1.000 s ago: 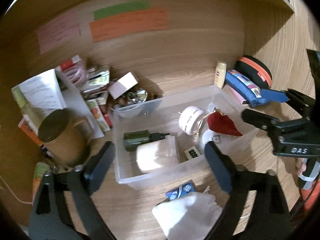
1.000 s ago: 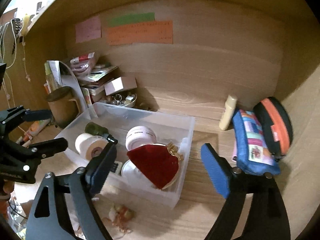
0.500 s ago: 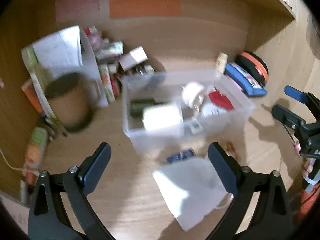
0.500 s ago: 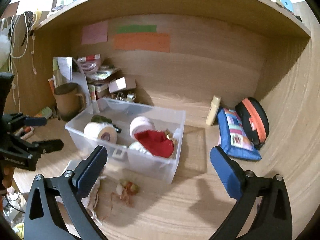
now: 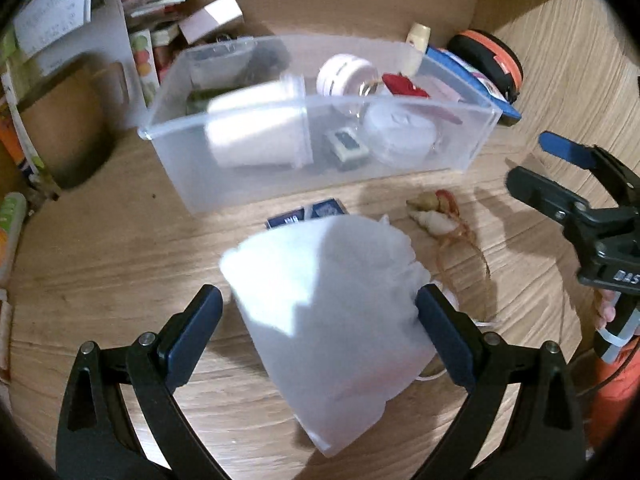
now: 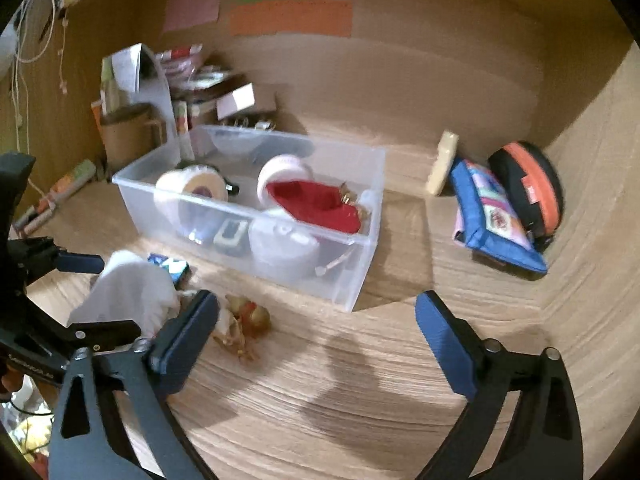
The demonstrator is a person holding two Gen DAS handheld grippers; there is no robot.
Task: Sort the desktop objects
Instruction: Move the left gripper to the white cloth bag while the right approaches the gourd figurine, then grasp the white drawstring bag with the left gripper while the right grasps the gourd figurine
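**White pouch framed by the left claw, bin just beyond**

At the far left a brown paper cup [image 5: 60, 128] and a stack of papers and small boxes [image 5: 144, 20] stand against the back wall, apart from the work.

The left gripper [image 5: 318, 332] is spread wide over the white cloth pouch [image 5: 332, 304], which lies on the wooden desk [image 5: 112, 248] in front of the clear plastic bin [image 5: 320, 120]. One finger sits off the pouch's left edge and the other touches or nearly touches its right edge; nothing is clamped. A small blue packet [image 5: 306, 213] peeks from under the pouch's far end.

The bin already holds a white roll, a round white case, a red velvet pouch [image 6: 316, 204] and a few smaller bits. To the right of the pouch lies a shell charm on a brown cord [image 5: 434, 216], its cord reaching toward the pouch's drawstrings.

The right gripper [image 6: 316, 338] hangs wide open over bare desk, holding nothing. Farther right, a blue pencil case [image 6: 496, 216] and a black-and-orange round case [image 6: 528, 188] lean in the corner.

Risks, as I judge them: the pouch is soft and wider than a firm bite, so closing could pinch only a fold and let it sag or slip. Its drawstrings may snag the charm's cord and drag it along, and the blue packet could shift when the cloth lifts.
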